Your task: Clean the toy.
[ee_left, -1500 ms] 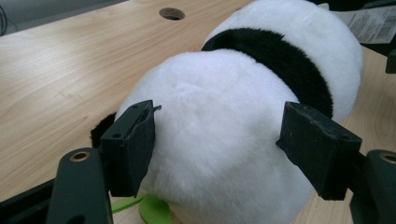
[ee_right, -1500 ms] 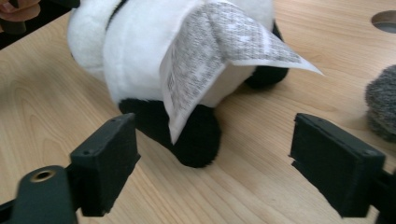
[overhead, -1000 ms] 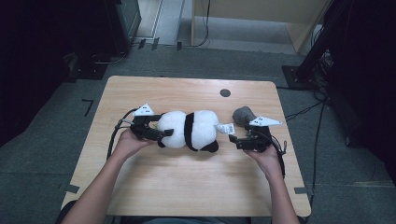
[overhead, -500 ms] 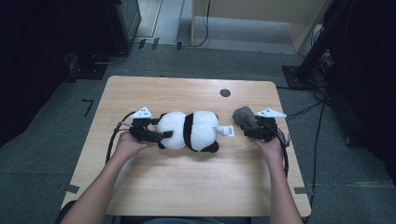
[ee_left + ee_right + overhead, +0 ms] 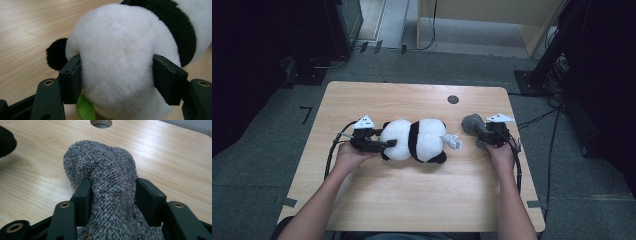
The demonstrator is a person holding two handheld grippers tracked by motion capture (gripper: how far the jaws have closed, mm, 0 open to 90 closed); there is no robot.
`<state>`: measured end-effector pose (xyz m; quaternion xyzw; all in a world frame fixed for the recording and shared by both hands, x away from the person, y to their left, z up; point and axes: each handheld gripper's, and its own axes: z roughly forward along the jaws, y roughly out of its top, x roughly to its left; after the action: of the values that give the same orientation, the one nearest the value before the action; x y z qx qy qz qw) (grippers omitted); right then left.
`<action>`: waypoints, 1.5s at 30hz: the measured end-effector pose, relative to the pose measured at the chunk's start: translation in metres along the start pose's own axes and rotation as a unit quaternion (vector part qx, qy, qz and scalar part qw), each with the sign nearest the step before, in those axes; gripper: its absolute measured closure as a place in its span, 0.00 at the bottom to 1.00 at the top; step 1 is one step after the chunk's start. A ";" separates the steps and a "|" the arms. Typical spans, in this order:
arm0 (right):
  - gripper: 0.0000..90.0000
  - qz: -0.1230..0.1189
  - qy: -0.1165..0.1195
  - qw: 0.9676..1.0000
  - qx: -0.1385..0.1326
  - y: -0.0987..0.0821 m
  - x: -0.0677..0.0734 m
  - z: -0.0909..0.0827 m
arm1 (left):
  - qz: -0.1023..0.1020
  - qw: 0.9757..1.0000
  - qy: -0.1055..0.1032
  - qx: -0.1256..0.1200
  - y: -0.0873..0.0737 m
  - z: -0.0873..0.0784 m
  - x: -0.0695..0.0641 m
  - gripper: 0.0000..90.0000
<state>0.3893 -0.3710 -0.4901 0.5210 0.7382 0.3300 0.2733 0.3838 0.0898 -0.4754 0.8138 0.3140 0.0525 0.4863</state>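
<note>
I see a soft toy panda (image 5: 414, 140) lying on its side in the middle of the wooden table (image 5: 412, 200). Its white head points left and its body points right. A small white tag (image 5: 454, 142) sticks out at its right end. In the left gripper view I can see a black ear (image 5: 55, 57) on the left of the head and a bit of green (image 5: 85, 108) under it.

My left gripper (image 5: 384, 144) is at the panda's head. Its jaws have just been closing, and now the two black pads press into the white fur, one on each side of the head. They are about half way open, with the head squeezed between them. My left hand (image 5: 347, 155) holds the gripper just left of the panda.

To the right of the panda, a little apart from it, lies a fuzzy grey sock (image 5: 472, 123). It is near the right edge of the table. My right gripper (image 5: 479, 134) has its jaws around the near part of the sock. These jaws have just been closing too, and the pads now touch the grey fuzz on both sides. The far end of the sock sticks out past the jaws and rests on the wood.

Far from me, past the sock, there is a round hole (image 5: 453, 99) in the table. The floor (image 5: 462, 65) around the table is grey.
</note>
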 end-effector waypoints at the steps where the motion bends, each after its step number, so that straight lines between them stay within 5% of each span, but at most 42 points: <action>1: 0.60 0.002 0.003 1.000 0.000 0.000 -0.001 0.001 | -0.001 1.000 0.000 -0.001 0.000 0.000 0.000 0.35; 11: 0.77 0.023 0.026 0.999 0.030 -0.001 -0.007 0.007 | -0.009 1.000 0.001 -0.007 -0.003 0.000 0.001 0.28; 14: 0.82 0.046 0.034 0.998 0.035 0.000 -0.011 0.006 | -0.010 1.000 -0.003 -0.006 -0.003 0.001 0.002 0.22; 23: 0.83 0.050 0.035 0.997 0.042 0.000 -0.012 0.004 | -0.030 0.999 -0.017 0.000 -0.006 0.004 0.008 0.11; 32: 0.86 0.057 0.046 0.997 0.034 0.007 -0.010 -0.005 | -0.029 0.999 -0.009 0.012 -0.002 0.001 0.002 0.37; 45: 0.86 0.056 0.088 0.995 -0.001 0.045 0.014 -0.040 | -0.040 0.999 0.003 0.017 -0.001 -0.004 -0.006 0.45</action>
<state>0.3823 -0.3553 -0.4308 0.5299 0.7289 0.3900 0.1893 0.3771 0.0896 -0.4729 0.8083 0.3487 0.0305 0.4734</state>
